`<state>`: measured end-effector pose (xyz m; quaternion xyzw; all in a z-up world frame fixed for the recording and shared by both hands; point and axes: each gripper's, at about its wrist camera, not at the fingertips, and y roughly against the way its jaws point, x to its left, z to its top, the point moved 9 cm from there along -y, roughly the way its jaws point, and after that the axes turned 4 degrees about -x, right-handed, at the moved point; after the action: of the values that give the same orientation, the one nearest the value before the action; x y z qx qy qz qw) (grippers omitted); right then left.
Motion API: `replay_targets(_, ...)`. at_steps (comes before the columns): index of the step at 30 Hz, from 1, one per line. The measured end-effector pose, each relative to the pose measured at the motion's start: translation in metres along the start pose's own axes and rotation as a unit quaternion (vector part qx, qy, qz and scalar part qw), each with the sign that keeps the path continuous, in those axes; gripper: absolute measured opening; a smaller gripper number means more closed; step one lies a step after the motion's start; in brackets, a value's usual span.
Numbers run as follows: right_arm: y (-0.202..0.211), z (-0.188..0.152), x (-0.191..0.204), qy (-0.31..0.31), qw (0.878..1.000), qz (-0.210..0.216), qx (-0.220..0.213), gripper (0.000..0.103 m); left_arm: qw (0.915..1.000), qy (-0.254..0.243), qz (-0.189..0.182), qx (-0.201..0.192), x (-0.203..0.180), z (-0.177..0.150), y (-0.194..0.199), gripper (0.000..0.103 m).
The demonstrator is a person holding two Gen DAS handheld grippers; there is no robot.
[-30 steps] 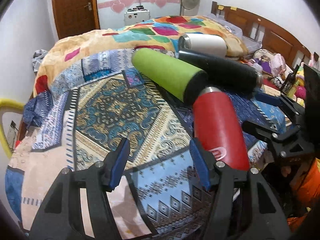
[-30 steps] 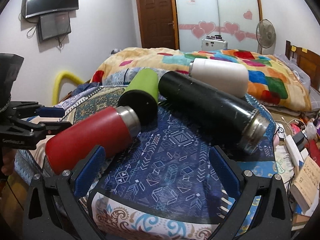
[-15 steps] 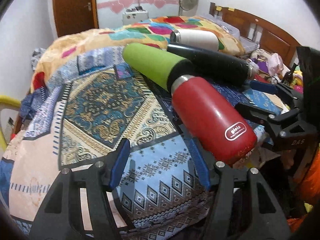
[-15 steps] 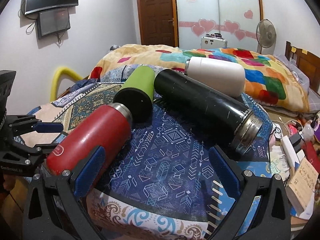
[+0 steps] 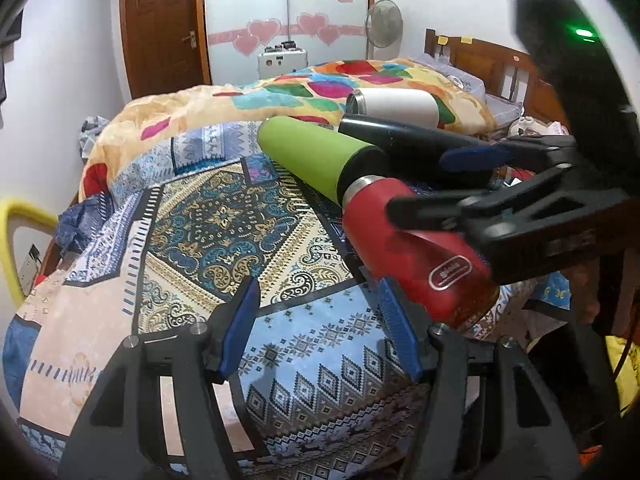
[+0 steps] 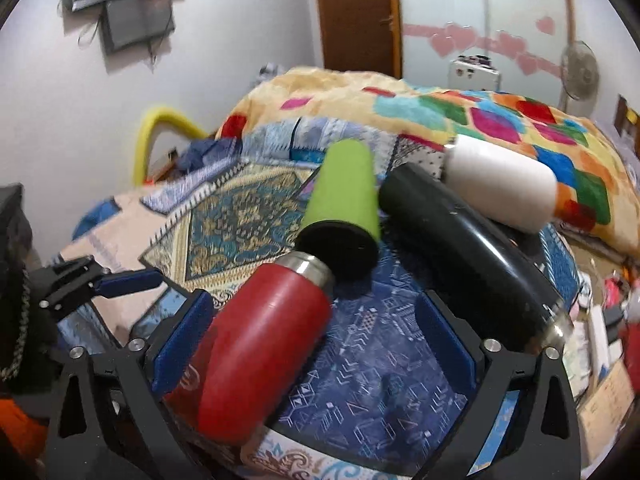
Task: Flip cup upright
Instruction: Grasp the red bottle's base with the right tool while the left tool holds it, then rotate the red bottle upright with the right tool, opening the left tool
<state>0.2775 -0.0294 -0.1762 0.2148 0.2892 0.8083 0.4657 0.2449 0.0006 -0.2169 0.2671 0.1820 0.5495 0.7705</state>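
One red cup [image 6: 260,344] lies on its side on the patterned bedspread [image 5: 224,232], steel mouth far, between my right claw's [image 6: 316,340] spread fingers, hugging the left pad. My left claw [image 5: 316,328], also spread, hovers just left of it.

patterned bed [image 5: 224,216], four flasks [image 6: 344,196] lying

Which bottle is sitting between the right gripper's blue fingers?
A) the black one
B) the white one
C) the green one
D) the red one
D: the red bottle lies on its side in the gap of the open right gripper, while the green bottle, black bottle and white bottle lie farther back.
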Motion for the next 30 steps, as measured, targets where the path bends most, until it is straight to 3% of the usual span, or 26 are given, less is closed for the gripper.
replay_targets(2,-0.012,-0.004,0.004,-0.005,1.000,0.009,0.028,0.087,1.0000,0.000,-0.001,-0.005,0.002,0.000,0.002,0.062)
replay_targets(15,-0.041,-0.014,0.026,0.002,0.990,0.030,0.139,0.086,0.9991,0.024,0.025,-0.023,0.032,-0.003,0.015,0.062)
replay_targets(17,-0.045,-0.018,0.030,0.004,0.988,0.034,0.153,0.082,0.9989,0.028,0.027,-0.026,0.035,-0.004,0.018,0.062)
replay_targets(21,-0.045,-0.017,0.031,0.018,0.988,0.025,0.153,0.078,0.9985,0.035,0.030,-0.029,0.042,-0.005,0.021,0.062)
replay_targets(26,-0.035,-0.018,0.031,0.017,0.989,0.036,0.142,0.064,0.9976,0.046,0.034,-0.037,0.048,-0.003,0.029,0.062)
replay_targets(30,-0.028,-0.018,0.034,0.021,0.991,0.038,0.128,0.061,0.9971,0.052,0.037,-0.042,0.049,0.000,0.033,0.062)
